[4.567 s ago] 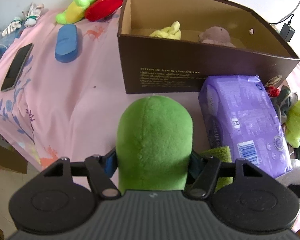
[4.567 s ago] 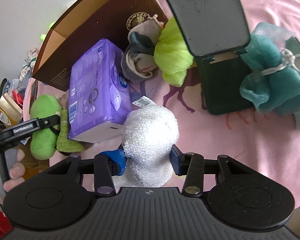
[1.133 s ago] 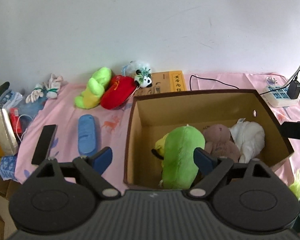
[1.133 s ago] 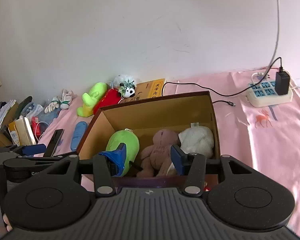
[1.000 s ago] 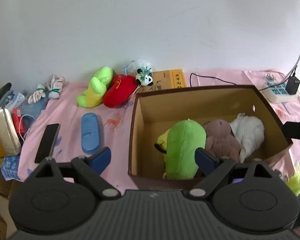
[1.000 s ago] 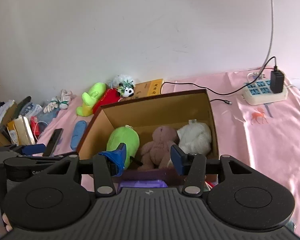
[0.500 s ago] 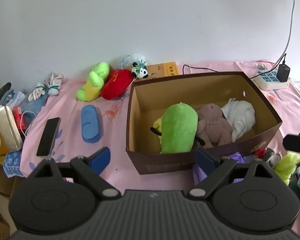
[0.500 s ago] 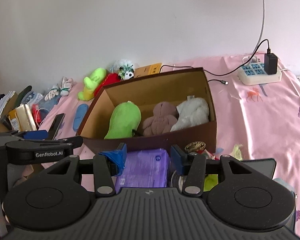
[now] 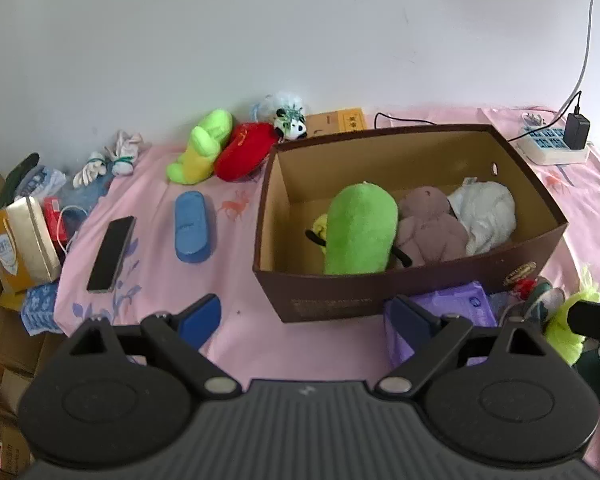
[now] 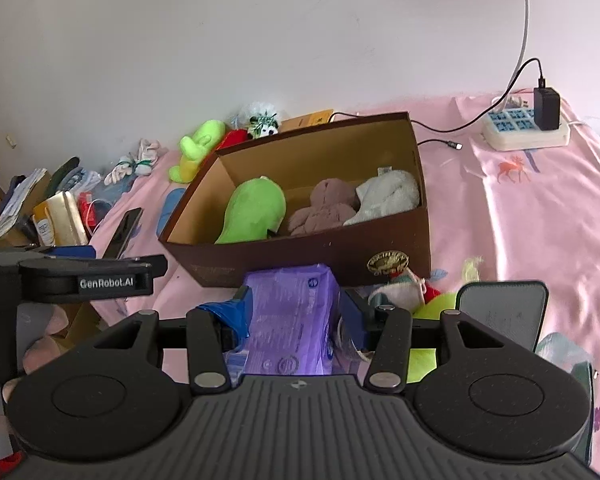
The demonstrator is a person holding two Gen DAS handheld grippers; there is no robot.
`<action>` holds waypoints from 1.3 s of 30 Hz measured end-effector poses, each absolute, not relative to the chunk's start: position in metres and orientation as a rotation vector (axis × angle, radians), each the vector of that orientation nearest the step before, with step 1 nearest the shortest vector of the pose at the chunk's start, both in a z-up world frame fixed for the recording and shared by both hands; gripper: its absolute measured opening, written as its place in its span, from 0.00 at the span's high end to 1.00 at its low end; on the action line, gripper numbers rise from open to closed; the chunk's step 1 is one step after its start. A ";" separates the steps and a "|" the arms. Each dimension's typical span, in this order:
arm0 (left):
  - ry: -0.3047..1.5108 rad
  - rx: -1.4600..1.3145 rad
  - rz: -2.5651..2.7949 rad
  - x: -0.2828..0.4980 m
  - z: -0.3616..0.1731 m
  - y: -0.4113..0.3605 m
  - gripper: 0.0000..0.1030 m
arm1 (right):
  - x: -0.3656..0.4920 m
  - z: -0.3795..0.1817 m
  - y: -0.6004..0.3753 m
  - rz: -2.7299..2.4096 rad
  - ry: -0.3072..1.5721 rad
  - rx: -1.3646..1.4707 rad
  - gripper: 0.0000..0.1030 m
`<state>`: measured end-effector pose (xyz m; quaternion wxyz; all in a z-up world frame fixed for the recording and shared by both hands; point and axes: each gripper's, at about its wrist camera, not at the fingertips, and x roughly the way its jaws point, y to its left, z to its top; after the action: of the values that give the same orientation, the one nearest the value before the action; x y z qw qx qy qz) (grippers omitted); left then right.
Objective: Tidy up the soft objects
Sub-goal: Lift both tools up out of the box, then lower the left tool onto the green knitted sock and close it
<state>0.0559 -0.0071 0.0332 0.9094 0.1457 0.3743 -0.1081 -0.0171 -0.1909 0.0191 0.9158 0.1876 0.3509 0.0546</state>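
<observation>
Purple pack (image 10: pixel 292 320) lies lengthwise between the spread right gripper (image 10: pixel 296 314); left gripper (image 9: pixel 306 316) gapes empty

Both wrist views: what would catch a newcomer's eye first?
The open brown cardboard box in the middle of the pink cloth, holding a bright green plush, a mauve bear and a white fluffy toy. In front of it, the right gripper straddles a purple plastic pack.
</observation>
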 end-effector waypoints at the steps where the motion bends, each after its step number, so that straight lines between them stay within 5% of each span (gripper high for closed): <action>1: 0.768 0.309 -0.212 0.054 0.033 -0.009 0.11 | -0.019 0.018 -0.191 0.117 0.727 0.379 0.68; 39: 0.937 0.249 -0.120 0.023 -0.012 -0.010 0.11 | -0.054 -0.044 -0.222 0.177 0.896 0.451 0.67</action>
<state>0.0227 -0.0103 -0.0120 0.8831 0.1197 0.4500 -0.0577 -0.0544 -0.2221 -0.0444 0.8730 0.2159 0.4290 0.0849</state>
